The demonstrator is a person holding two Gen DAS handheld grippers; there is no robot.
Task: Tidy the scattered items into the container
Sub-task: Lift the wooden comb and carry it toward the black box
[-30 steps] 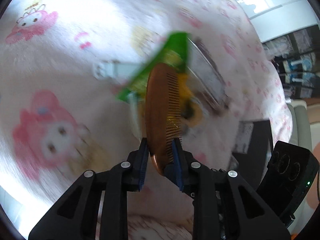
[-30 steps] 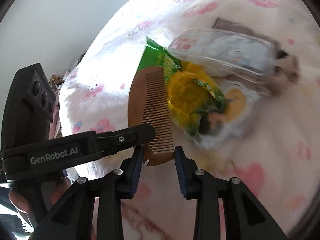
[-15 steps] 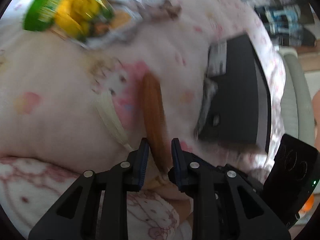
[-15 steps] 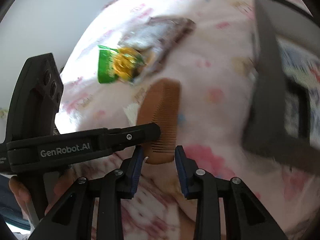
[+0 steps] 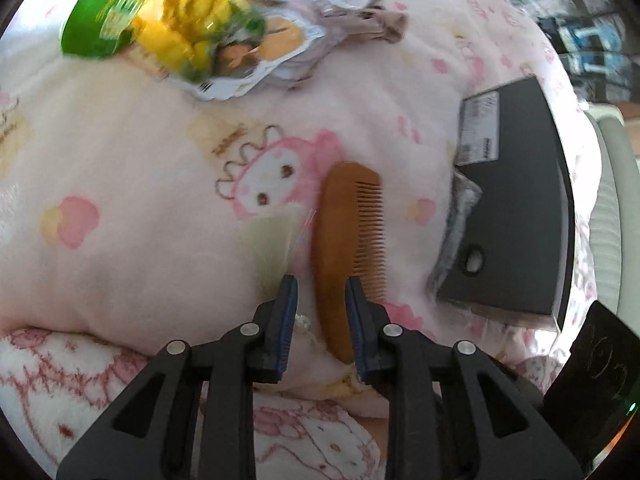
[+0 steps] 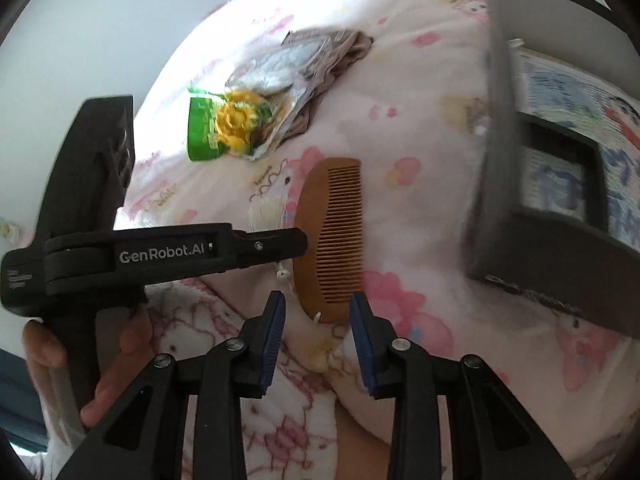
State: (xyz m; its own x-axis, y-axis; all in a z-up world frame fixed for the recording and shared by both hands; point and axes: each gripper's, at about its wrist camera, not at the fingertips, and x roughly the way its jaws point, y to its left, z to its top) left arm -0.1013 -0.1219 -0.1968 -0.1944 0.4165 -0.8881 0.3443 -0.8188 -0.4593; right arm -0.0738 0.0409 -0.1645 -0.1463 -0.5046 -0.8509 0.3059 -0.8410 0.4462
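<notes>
A brown wooden comb (image 5: 344, 240) lies between the fingers of my left gripper (image 5: 318, 292), low over the pink cartoon blanket (image 5: 140, 240). The jaws are opening. The comb rests against the right pad, and a narrow gap shows at the left pad. In the right wrist view, the left gripper (image 6: 298, 242) meets the comb (image 6: 332, 236) at its spine. My right gripper (image 6: 318, 304) is open, with the comb's lower end just ahead of its fingertips and untouched. The dark grey box (image 5: 516, 200) stands to the right of the comb. A green and yellow snack packet (image 5: 172, 28) lies farther back.
A clear plastic packet (image 6: 276, 68) and a brown cloth (image 6: 344, 56) lie behind the snack packet (image 6: 228, 128). The box (image 6: 532, 240) holds printed paper. A small clear wrapper (image 5: 272, 240) lies left of the comb. A hand (image 6: 116, 360) grips the left tool.
Both grippers moved with the comb away from the snack packet toward the box, then stopped. The comb now shows its teeth and has come off the left pad.
</notes>
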